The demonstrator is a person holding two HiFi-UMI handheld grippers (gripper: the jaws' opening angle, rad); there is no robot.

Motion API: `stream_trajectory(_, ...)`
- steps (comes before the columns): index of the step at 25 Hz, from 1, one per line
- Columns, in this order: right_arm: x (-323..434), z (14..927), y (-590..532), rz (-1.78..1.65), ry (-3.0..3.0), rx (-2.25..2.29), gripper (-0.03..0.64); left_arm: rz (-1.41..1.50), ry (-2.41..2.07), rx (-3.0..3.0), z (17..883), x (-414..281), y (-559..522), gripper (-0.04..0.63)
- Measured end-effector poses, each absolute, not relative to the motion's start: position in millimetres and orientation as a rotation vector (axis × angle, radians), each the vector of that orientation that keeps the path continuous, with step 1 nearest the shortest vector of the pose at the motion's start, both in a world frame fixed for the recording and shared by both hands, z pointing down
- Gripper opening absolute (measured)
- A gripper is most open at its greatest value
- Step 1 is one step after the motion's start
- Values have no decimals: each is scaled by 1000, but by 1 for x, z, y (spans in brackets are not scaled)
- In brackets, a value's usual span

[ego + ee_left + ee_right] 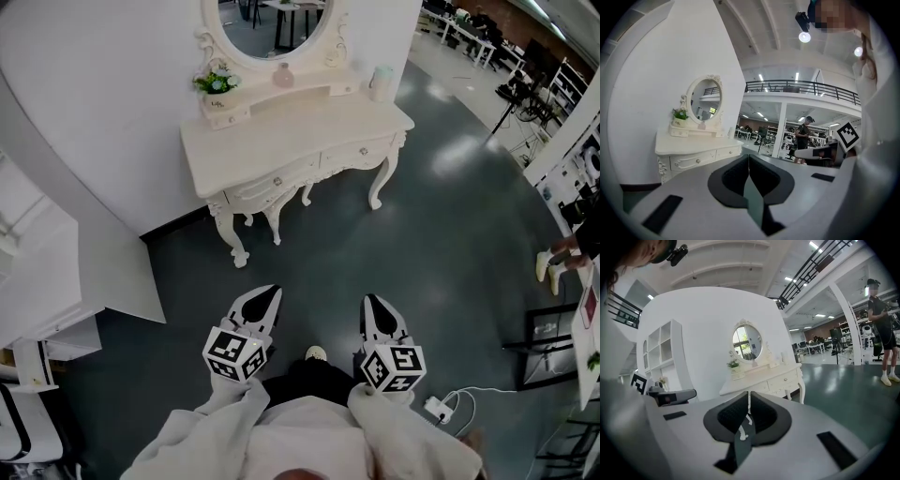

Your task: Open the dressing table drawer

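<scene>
Grey floor (450,234) fronting dressing table (291,141); left gripper (271,292) and right gripper (373,302) clenched, empty; risk of glancing off drawer knob (276,181) unopened.

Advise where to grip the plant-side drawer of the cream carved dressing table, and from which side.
Take the small round knob at the middle of the cream drawer front, coming in level and square to that face. It looks like the only projecting part, and the cream tabletop overhangs from above. The left gripper is shut, so open it first.
</scene>
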State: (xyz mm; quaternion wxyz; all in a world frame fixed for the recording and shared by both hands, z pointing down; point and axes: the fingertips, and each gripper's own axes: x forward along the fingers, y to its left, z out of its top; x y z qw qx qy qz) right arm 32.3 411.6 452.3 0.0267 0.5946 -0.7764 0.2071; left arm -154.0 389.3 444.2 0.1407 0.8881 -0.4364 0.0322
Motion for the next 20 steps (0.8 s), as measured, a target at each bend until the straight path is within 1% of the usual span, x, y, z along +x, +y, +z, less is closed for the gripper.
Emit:
stream_trajectory(11,74,464,349,660,-2409,1806,40,87,-1265,2550,455,-110,330,17)
stream_trajectory(20,96,481,344,719,-2380,1805,40,112,-1227,2550,464,-80,320,17)
